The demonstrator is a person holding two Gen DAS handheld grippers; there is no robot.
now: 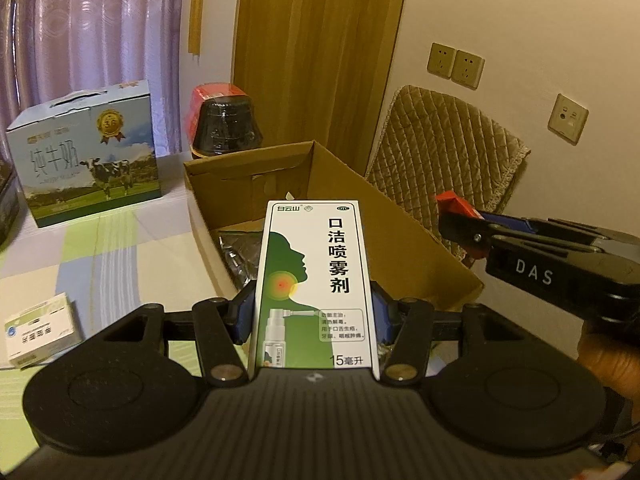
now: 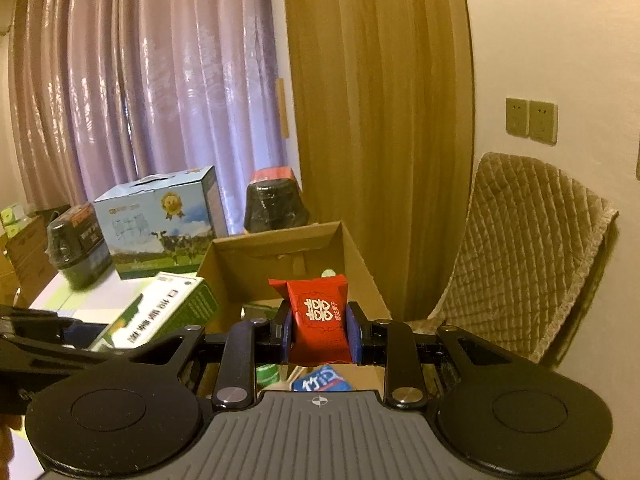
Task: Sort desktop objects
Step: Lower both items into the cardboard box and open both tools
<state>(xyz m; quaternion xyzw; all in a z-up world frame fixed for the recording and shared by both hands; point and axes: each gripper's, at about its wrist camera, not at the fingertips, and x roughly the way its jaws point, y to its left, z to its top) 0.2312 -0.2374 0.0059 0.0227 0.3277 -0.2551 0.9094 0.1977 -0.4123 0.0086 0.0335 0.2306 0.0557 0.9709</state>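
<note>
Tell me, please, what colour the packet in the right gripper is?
Red with white characters; the packet shows best in the right wrist view.

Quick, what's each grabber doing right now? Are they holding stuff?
Left hand-held gripper: closed on the green and white spray box.
Right hand-held gripper: closed on the red candy packet.

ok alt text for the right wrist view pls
The right gripper holds a red packet above an open cardboard box. The left gripper's green and white carton is at left, with a milk box behind.
</note>
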